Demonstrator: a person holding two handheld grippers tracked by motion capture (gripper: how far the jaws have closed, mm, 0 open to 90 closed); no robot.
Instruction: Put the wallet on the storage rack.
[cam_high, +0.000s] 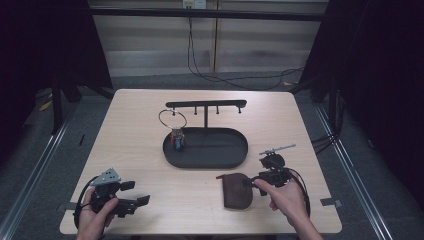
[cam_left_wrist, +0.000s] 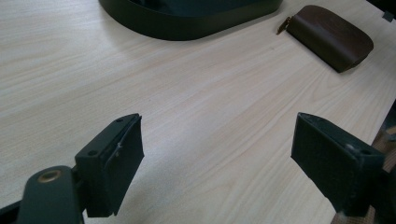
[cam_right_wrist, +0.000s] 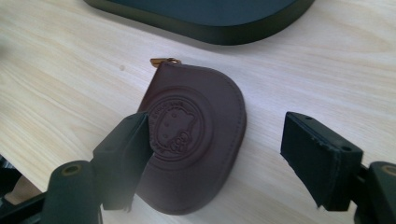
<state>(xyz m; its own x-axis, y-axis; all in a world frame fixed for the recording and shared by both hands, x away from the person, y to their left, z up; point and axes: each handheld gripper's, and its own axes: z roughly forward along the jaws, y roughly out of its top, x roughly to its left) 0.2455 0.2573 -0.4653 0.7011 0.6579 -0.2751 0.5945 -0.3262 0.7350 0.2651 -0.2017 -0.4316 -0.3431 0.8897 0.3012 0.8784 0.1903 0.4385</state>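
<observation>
Right gripper (cam_right_wrist: 215, 163) is held open low in its own view, jaws straddling the brown pouch (cam_right_wrist: 196, 140), which lies flat at centre frame below the black tray (cam_right_wrist: 219, 32). Left gripper (cam_left_wrist: 215, 168) is open over bare table (cam_left_wrist: 196, 93). Risk: the flat pouch could be pushed along the wood instead of pinched, or caught by only one edge.

One brown pouch (cam_high: 236, 190), one black tray (cam_high: 220, 160), one ring (cam_high: 172, 119), perhaps holding keys.
</observation>
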